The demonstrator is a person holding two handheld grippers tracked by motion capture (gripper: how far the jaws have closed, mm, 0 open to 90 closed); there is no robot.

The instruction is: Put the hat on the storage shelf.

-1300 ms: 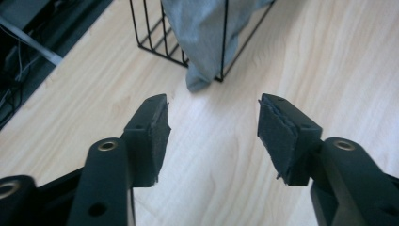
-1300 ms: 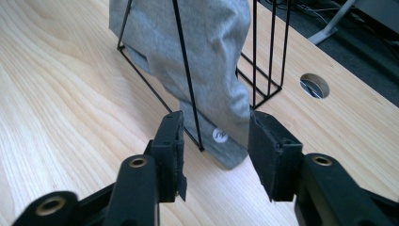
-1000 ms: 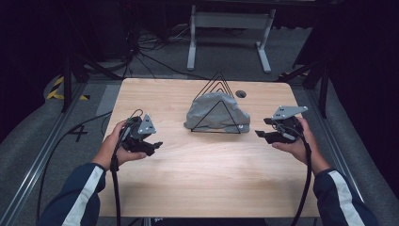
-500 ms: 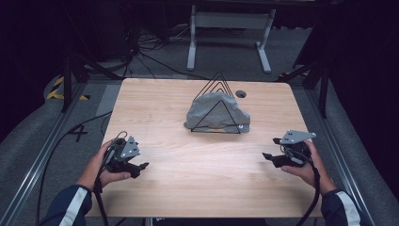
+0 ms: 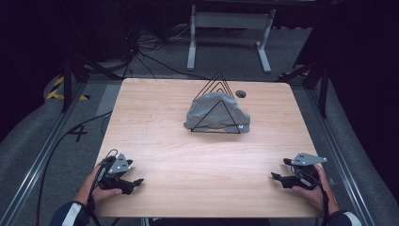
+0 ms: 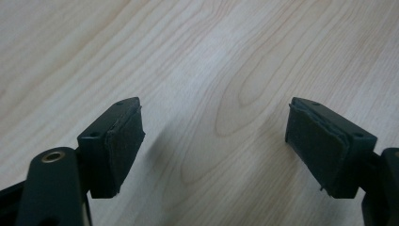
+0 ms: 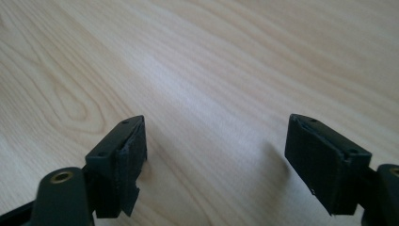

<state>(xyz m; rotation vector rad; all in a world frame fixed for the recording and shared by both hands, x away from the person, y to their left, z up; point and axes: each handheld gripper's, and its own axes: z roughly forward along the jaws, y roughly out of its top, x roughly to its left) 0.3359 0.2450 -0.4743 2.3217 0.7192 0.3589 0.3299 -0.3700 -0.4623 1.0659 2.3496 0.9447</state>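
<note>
You are holding the left gripper point(image 5: 133, 182) and the right gripper point(image 5: 277, 177) low at the near corners of the wooden table point(image 5: 160, 117), both with jaws spread wide and nothing between the pads point(image 6: 120, 141), bare wood beneath them in each gripper view. The grey cloth point(image 5: 214, 113) is lying bunched inside the black wire rack point(image 5: 217, 104), well ahead of both sets of fingertips and between them, toward the far edge. If you are going for the cloth, I would judge it best to be keeping the jaws parted, approaching from each side, and pinching fabric clear of the wires so the rack is not dragging along.
</note>
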